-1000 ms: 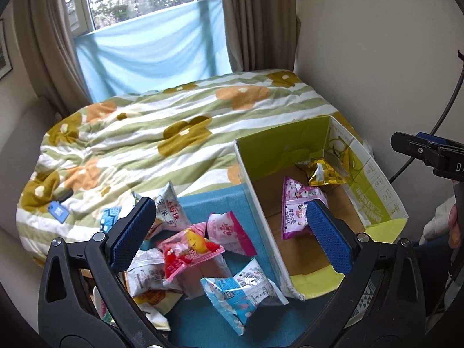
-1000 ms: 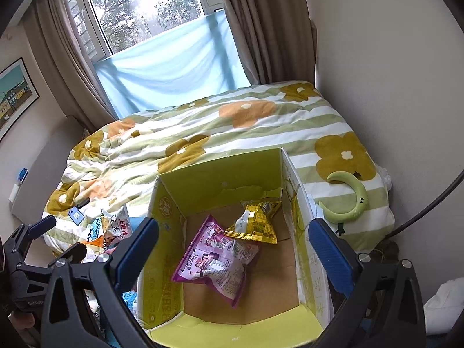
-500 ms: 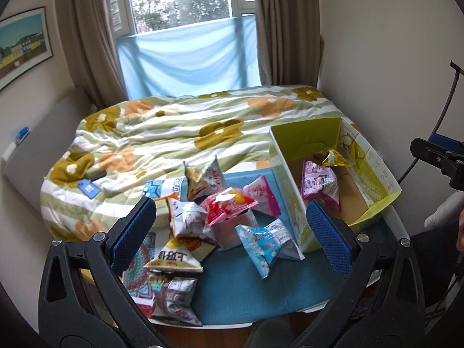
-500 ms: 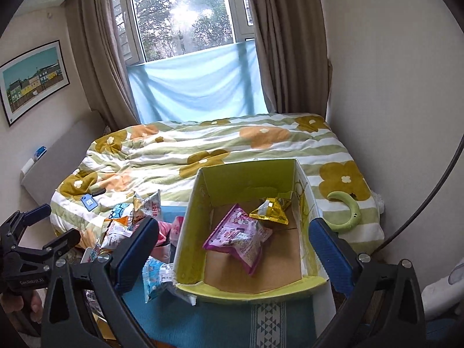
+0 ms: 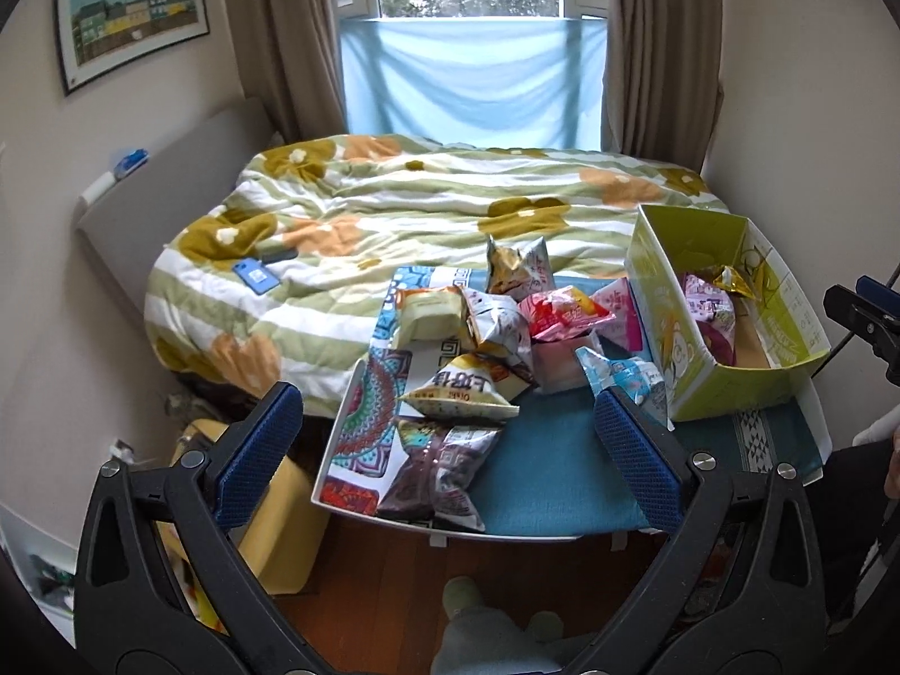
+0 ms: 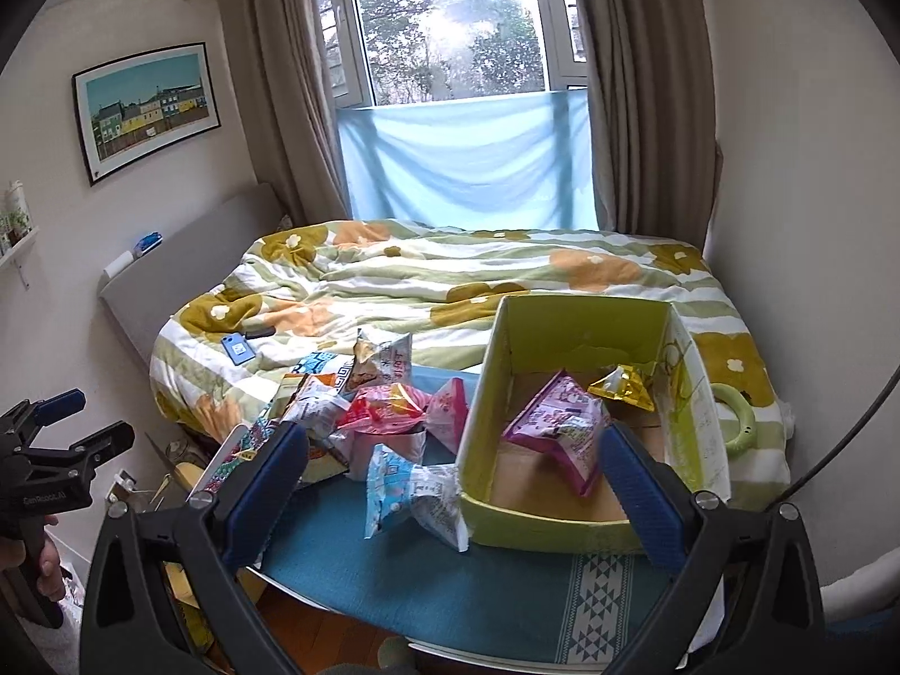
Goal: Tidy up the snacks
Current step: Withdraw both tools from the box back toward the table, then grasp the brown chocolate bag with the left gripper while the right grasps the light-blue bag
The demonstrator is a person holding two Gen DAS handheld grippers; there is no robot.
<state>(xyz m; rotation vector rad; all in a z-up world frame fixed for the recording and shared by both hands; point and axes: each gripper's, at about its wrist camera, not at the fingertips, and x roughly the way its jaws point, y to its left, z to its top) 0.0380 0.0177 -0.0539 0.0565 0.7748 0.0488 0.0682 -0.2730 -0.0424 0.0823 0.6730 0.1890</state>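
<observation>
Snacks (image 5: 478, 337) are lying heaped toward the worktop's (image 5: 540, 484) left edge; two packets, perhaps more, are sitting in the box (image 6: 484, 450); both grippers' (image 5: 444, 427) (image 6: 450, 461) jaws are gaping apart, empty.

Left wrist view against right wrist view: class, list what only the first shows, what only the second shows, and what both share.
Only the left wrist view shows the dark brown snack bag at the tray's near edge and the yellow stool on the floor.

Only the right wrist view shows the green ring on the bed and the wall shelf.

Both show the green box holding a purple bag and a gold bag, and the open, empty hand-held grippers, left and right.
</observation>
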